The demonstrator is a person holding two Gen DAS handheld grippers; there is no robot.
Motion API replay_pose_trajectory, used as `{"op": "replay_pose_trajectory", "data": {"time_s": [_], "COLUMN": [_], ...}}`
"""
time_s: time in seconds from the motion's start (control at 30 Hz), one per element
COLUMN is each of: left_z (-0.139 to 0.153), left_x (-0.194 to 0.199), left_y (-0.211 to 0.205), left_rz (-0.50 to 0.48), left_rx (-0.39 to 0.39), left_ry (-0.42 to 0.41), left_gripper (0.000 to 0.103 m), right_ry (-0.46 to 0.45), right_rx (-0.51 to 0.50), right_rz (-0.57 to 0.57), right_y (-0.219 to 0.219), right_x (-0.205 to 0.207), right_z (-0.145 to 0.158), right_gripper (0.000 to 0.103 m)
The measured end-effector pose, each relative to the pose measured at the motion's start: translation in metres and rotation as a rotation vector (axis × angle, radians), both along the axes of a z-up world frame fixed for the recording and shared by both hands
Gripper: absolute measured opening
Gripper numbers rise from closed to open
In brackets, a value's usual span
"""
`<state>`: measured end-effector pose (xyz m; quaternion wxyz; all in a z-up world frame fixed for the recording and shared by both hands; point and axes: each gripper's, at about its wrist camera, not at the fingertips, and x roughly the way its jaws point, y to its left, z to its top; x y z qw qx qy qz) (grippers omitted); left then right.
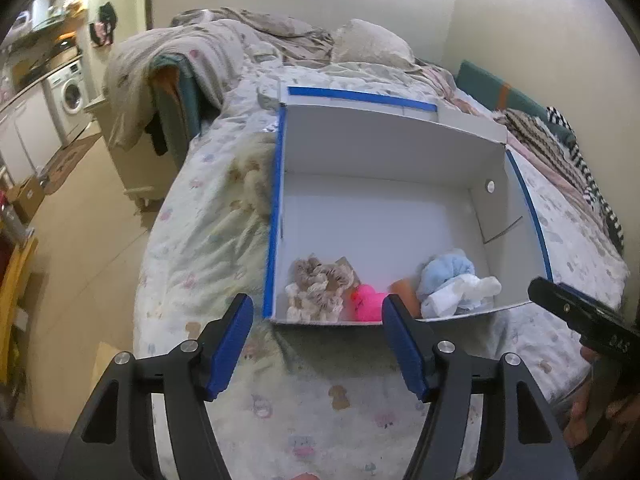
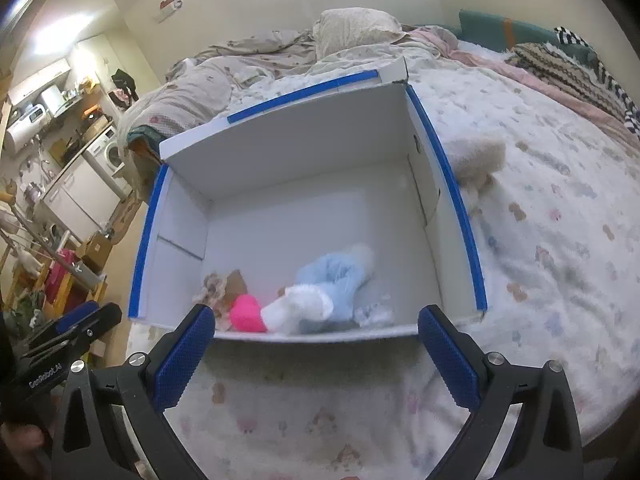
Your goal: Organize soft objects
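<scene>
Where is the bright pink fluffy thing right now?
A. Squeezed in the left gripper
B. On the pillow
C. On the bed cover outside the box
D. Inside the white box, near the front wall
D: the pink fluffy thing lies inside the white box, between the beige crochet piece and the blue and white plush; both grippers are empty.

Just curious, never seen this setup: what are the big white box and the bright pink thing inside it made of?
The box looks like smooth matte white cardboard: thin flat walls, folded flaps, blue tape along the rims. The pink thing seems soft and fuzzy, maybe plush or yarn; its blurred, rounded outline leaves that open.
</scene>
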<state>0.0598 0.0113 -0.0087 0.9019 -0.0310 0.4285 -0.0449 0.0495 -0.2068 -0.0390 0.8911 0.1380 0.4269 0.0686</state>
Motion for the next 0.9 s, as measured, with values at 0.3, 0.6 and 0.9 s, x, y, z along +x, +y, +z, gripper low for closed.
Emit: {"op": "replay_pose_trajectory", "data": {"time_s": [0.3,0.6,0.9], "left_z": [0.002,0.008,0.007], "left_x": [-0.031,-0.029,-0.027], "left_y": [0.003,0.001,-0.001], "left_rz": [0.058,0.088,0.092], "left_rx": [0.037,0.069,0.075], "left_ry": [-0.106,-0.151,-0.141], "left_gripper": [0.102,0.102,0.102], "right_ry": [-0.118,-0.151,-0.157], "right_rx": [-0.036,-0.103,-0.114], "right_rz": [-0.038,-0.022,-0.026], "right_y": [0.011,0.02,0.02], "right_x": [-0.024,-0.021,-0.023], "right_z": [0.006,0.004,0.004], "right_gripper": [0.103,0.103,0.103]}}
